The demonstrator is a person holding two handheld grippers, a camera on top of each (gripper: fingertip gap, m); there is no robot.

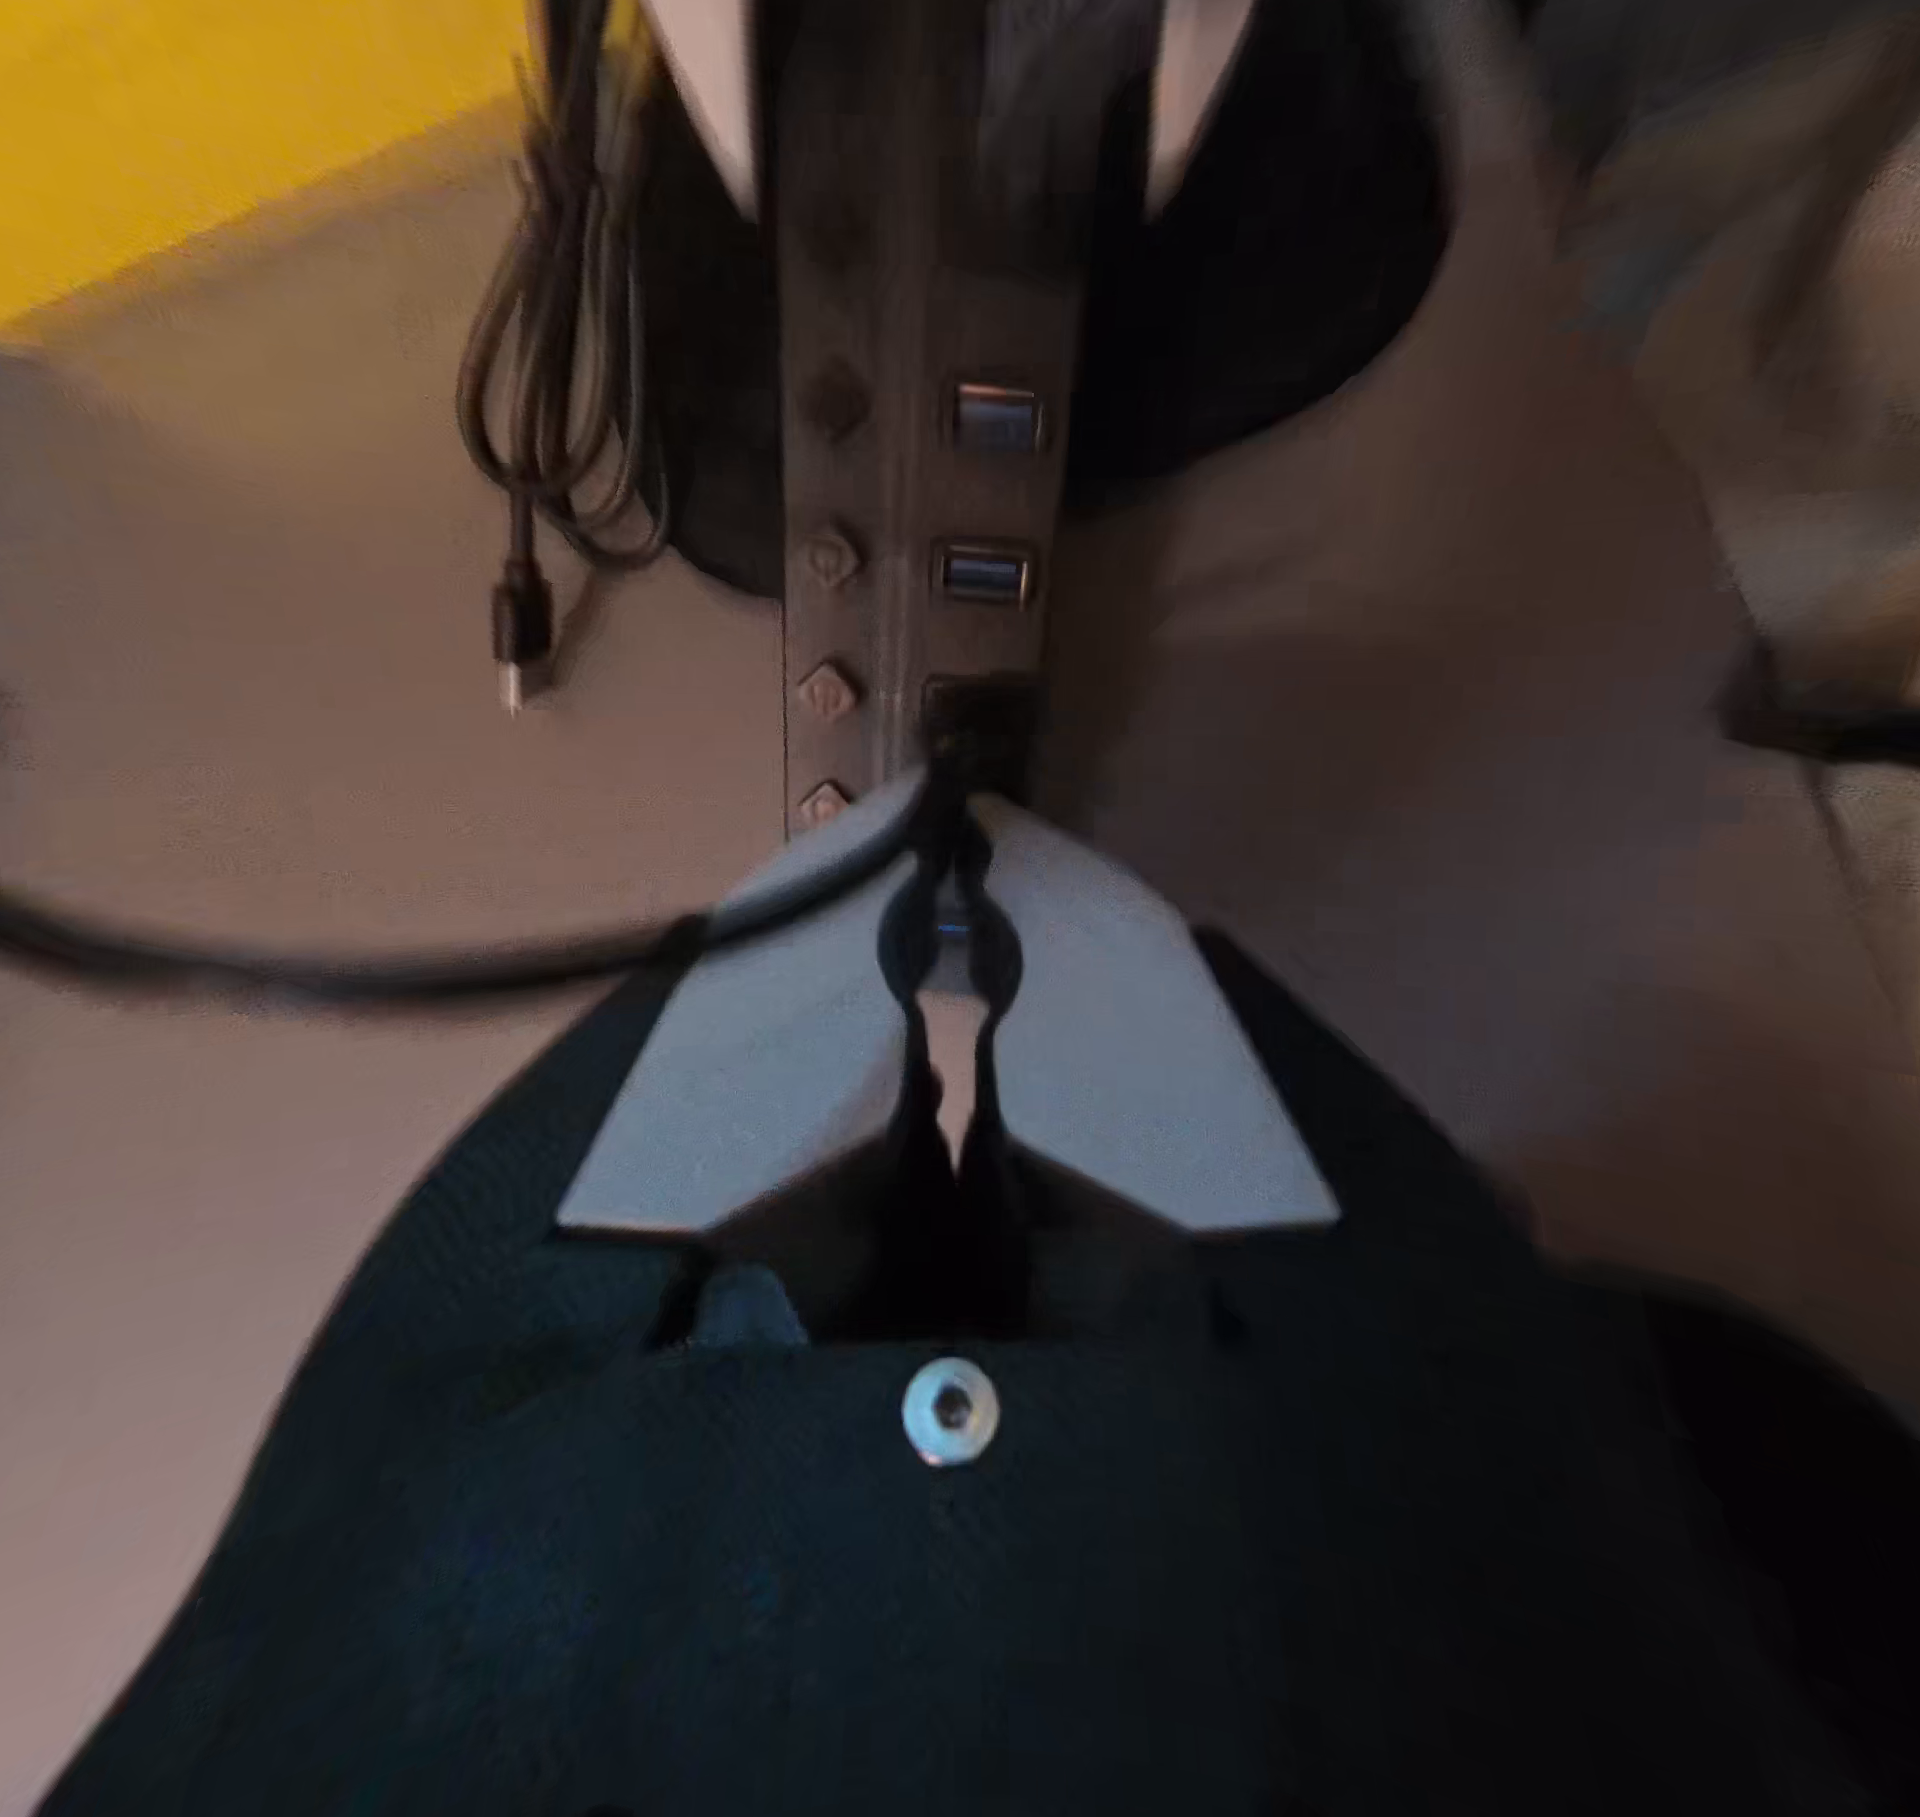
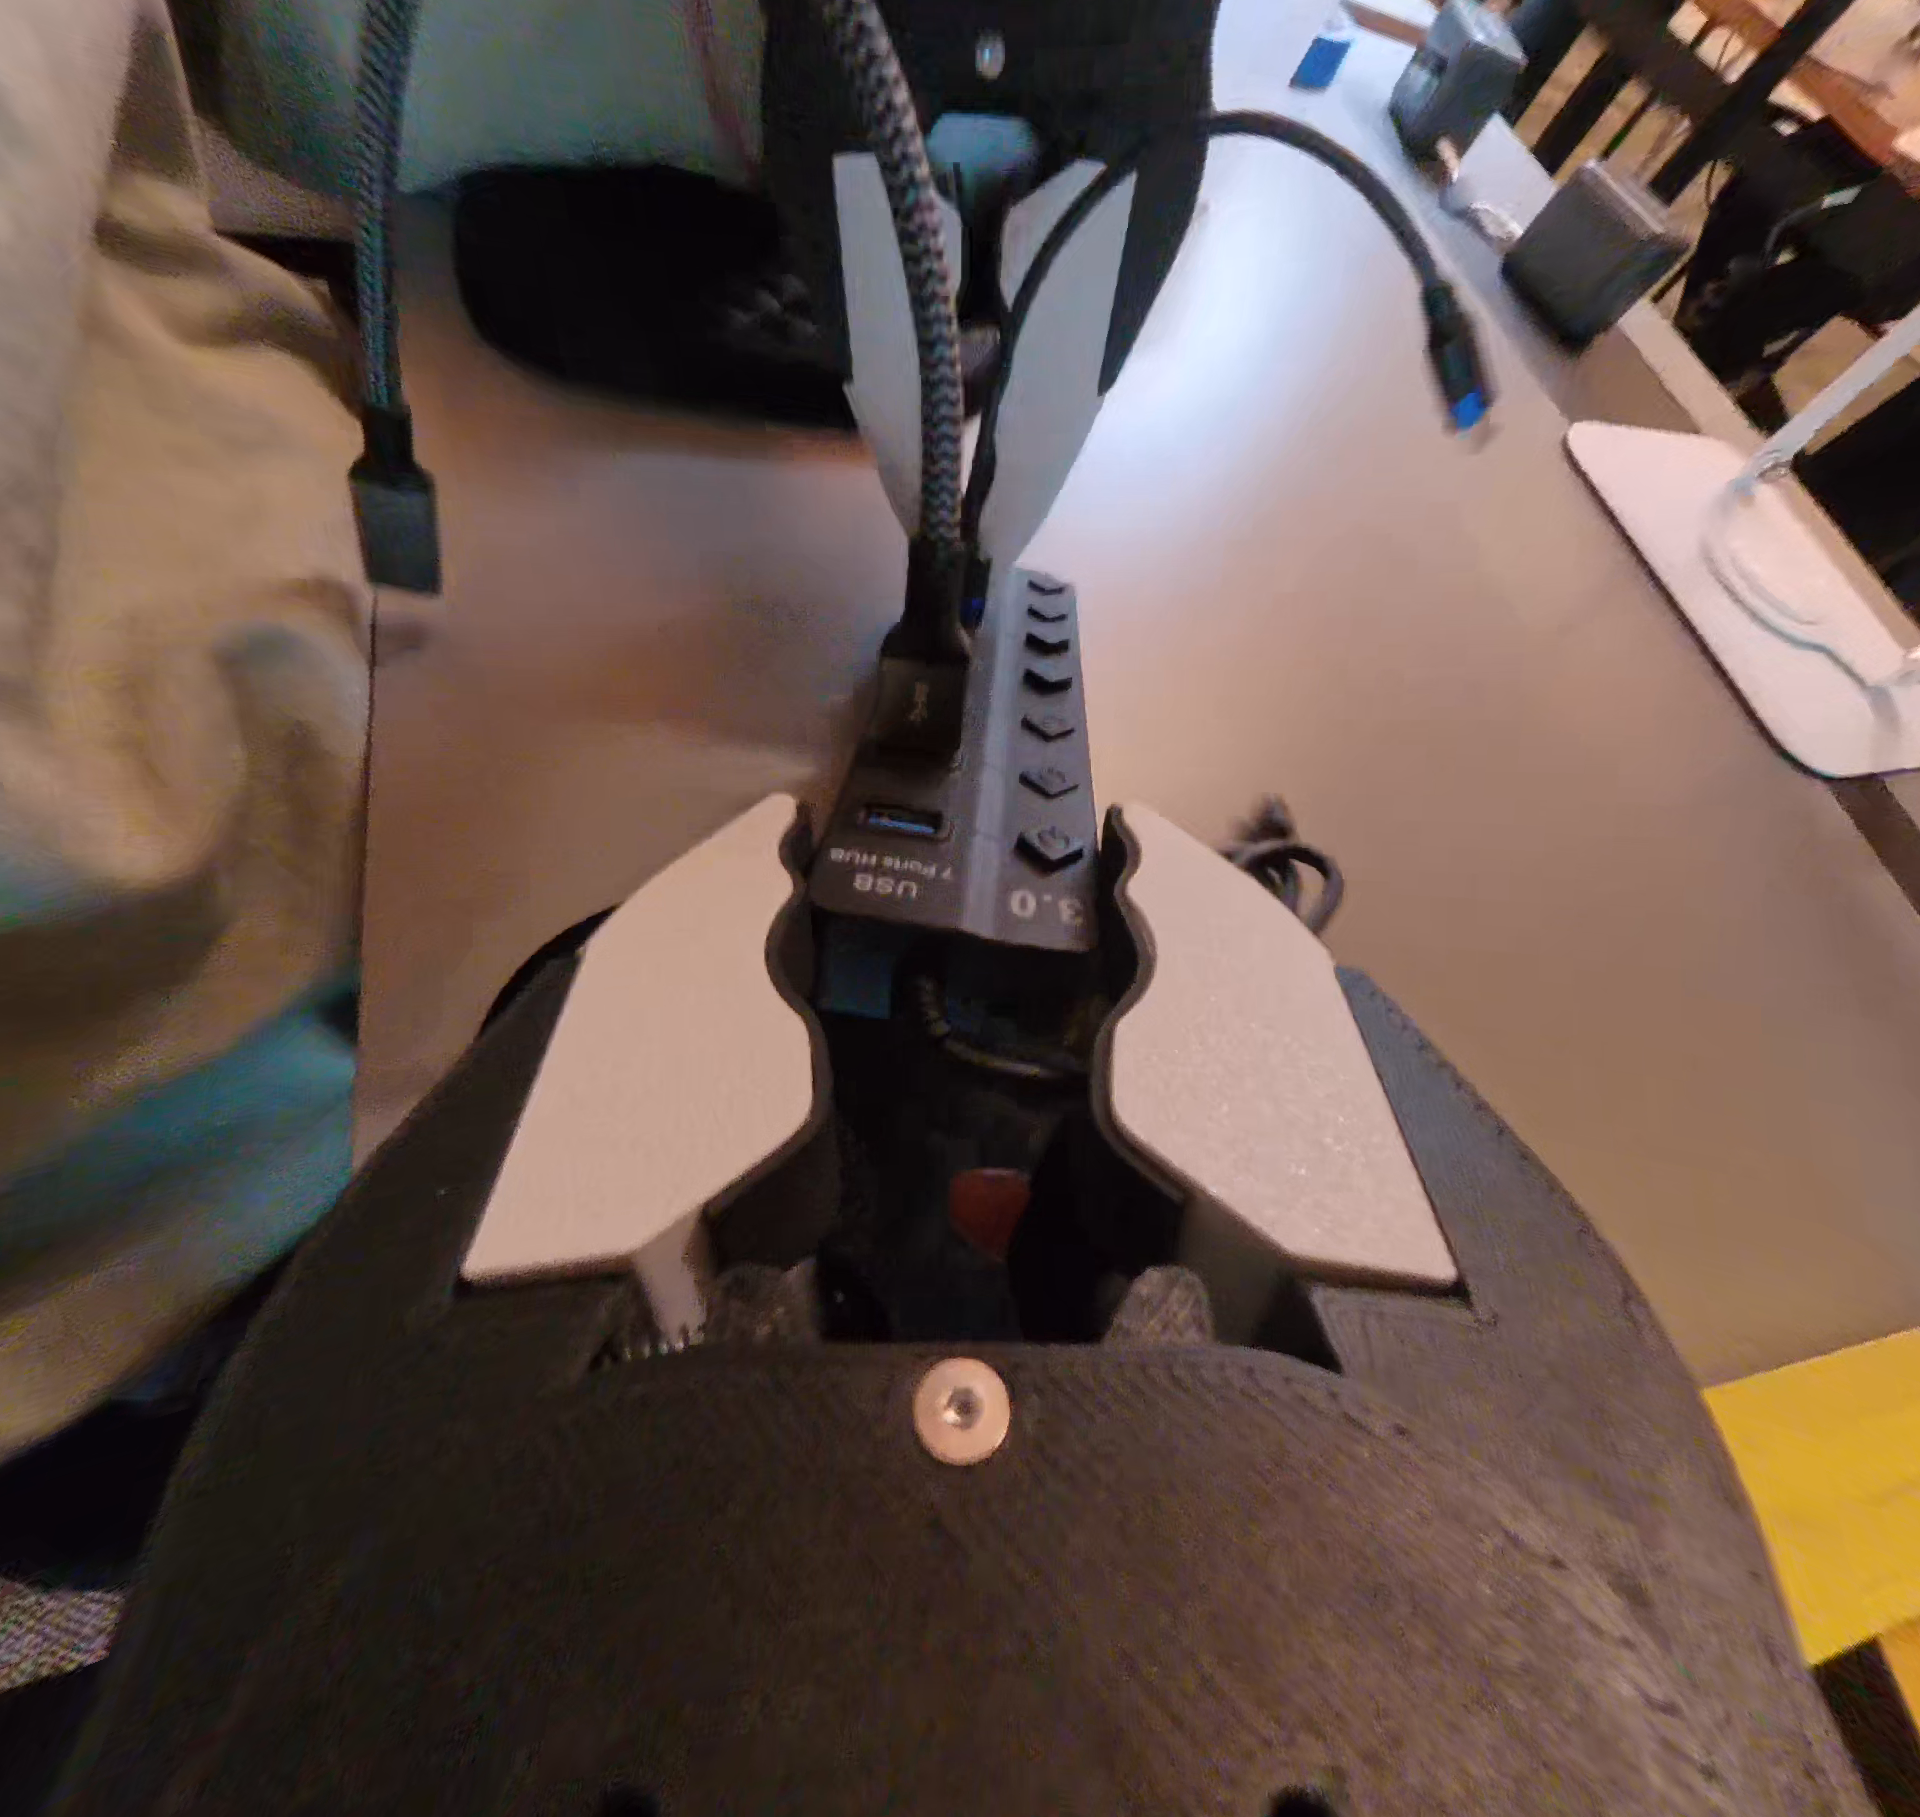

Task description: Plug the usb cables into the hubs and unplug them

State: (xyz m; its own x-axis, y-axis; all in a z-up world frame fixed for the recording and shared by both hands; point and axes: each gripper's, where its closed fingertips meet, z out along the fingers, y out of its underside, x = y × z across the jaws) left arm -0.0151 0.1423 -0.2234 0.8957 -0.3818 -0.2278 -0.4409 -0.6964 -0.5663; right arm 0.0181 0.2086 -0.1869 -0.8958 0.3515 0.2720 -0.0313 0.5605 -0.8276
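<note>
A black USB hub point(image 2: 1023, 728) lies on the table, a row of buttons along one side. My right gripper point(image 2: 951, 863) is shut on its near end; its pale fingers point(image 1: 717, 53) show at the top of the left wrist view. A thick braided cable point(image 2: 914, 333) is plugged into a port near that end. My left gripper point(image 1: 951, 801) is shut on the plug point(image 1: 977, 718) of a thin black cable point(image 2: 1340, 167) at a port of the hub point(image 1: 904, 333); this view is blurred. Two open ports point(image 1: 987, 572) lie beyond it. The left gripper point(image 2: 987, 562) faces mine in the right wrist view.
A coiled black cable point(image 1: 540, 396) lies beside the hub. A lamp base on a grey mat point(image 2: 1714, 572) and dark boxes point(image 2: 1590, 250) stand at the right. A person's pale sleeve point(image 2: 156, 624) is at the left. A yellow surface point(image 2: 1818, 1455) borders the table.
</note>
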